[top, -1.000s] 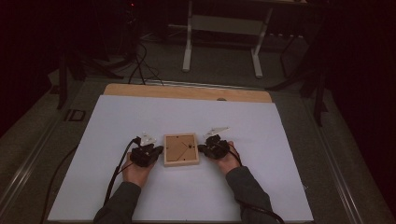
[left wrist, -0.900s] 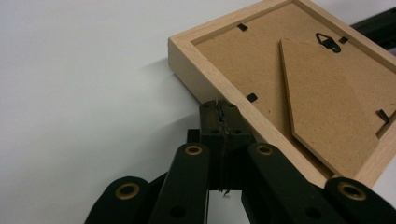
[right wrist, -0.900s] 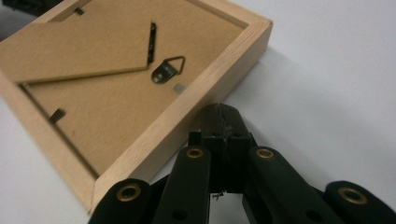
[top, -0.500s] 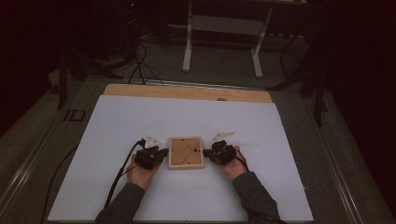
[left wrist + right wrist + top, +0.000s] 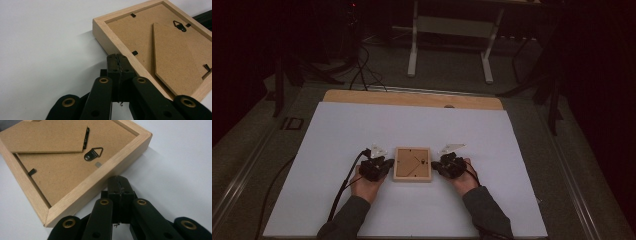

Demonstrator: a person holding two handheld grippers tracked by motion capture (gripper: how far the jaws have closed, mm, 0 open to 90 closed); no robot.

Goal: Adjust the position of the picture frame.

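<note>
A wooden picture frame [image 5: 412,164] lies face down near the middle of a white-covered bench [image 5: 337,130], its brown backing board, folded stand and hanging hook facing up.

At the frame's 9 o'clock side, the left gripper [image 5: 384,166] rests with its fingers [image 5: 117,62] pressed together, empty, tips touching the frame's wooden edge.

At 3 o'clock, the right gripper [image 5: 435,165] mirrors it: fingers [image 5: 120,185] closed on nothing, tips against the opposite edge.

Compared with 1 second ago, the frame has turned from slightly skewed to square with the bench, and both hands sit a little nearer the person. The 2 closed grippers seem to be nudging it straight; that squaring looks about finished.
</note>
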